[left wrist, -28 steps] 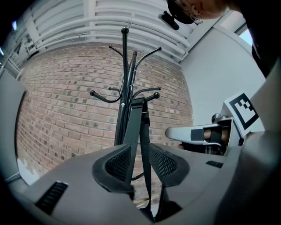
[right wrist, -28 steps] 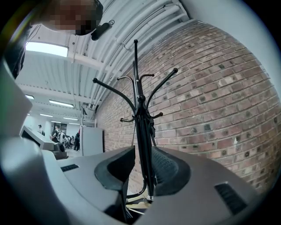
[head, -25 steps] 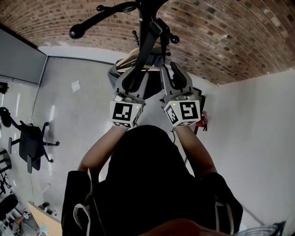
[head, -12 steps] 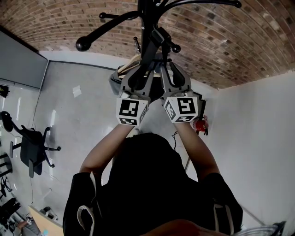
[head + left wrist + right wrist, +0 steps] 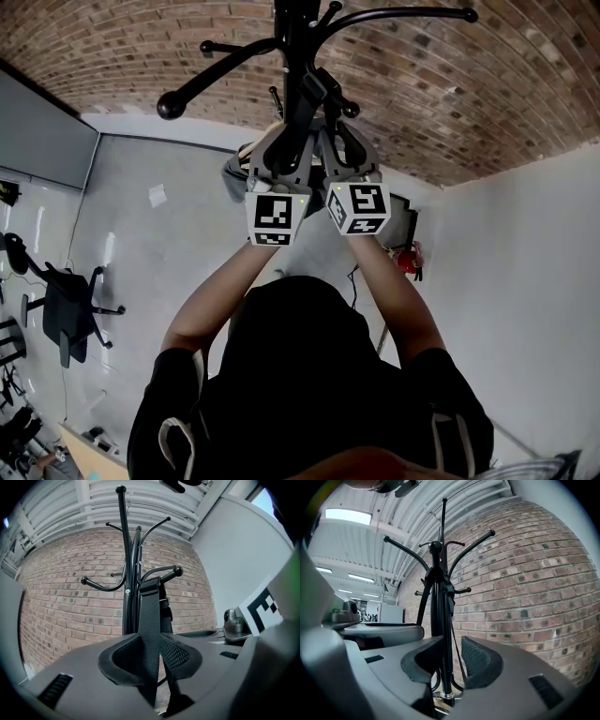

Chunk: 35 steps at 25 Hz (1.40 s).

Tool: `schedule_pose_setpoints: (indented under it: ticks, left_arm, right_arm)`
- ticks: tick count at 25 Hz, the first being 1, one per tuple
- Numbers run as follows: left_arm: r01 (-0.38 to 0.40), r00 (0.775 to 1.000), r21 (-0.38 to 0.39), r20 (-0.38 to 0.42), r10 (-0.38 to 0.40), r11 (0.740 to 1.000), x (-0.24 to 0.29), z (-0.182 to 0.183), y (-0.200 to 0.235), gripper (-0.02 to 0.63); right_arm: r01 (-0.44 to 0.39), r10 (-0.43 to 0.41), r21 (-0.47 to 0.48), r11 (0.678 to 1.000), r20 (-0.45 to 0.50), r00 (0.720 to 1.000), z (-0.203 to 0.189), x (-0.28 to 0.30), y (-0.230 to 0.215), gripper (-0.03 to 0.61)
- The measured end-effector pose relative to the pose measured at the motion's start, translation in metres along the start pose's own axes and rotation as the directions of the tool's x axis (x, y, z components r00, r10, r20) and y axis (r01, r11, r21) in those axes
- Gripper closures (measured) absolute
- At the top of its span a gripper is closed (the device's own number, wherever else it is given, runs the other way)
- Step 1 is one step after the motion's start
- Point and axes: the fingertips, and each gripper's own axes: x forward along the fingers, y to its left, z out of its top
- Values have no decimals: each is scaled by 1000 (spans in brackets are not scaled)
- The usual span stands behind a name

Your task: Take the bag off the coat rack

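Up at the coat rack [image 5: 437,597]
the left gripper [image 5: 151,653] pinches the bag strap [image 5: 150,616], right gripper [image 5: 452,660] spread; rest of bag hidden.

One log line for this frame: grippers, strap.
left gripper: shut on bag strap | right gripper: open, facing coat rack | bag strap: on hook

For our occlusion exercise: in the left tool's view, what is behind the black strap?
Behind the strap stand the coat rack's pole and a brick wall. The strap and the left tool cover the pole's base.
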Motion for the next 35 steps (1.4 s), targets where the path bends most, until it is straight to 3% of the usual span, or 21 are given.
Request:
schedule_pose_setpoints:
  ticks: [5, 12, 13, 14, 20, 35]
  left_arm:
    - [14, 999, 4, -29, -14, 1000, 8, -4, -8, 488]
    - [-27, 998, 10, -49, 28, 1000, 20, -3, 0, 488]
    - [-34, 998, 19, -58, 35, 999, 20, -5, 3, 491]
    - [-41, 997, 24, -65, 42, 999, 20, -8, 5, 509]
    - [-48, 997, -4, -69, 48, 999, 16, -9, 6, 591]
    - [-77, 995, -49, -70, 74, 996, -4, 16, 8, 594]
  right_arm:
    - [-9, 9, -13, 1000, -25, 1000, -6, 6, -6, 469]
    - [-28, 28, 10, 1000, -23, 999, -7, 17, -11, 471]
    - [-33, 33, 11, 999, -24, 999, -8, 18, -10, 499]
    - [-35, 35, 13, 999, -24, 999, -8, 19, -9, 529]
    - [-35, 35, 8, 999, -14, 999, -9, 17, -9, 555]
    - [-26, 26, 58, 998, 14, 1000, 2, -2, -24, 557]
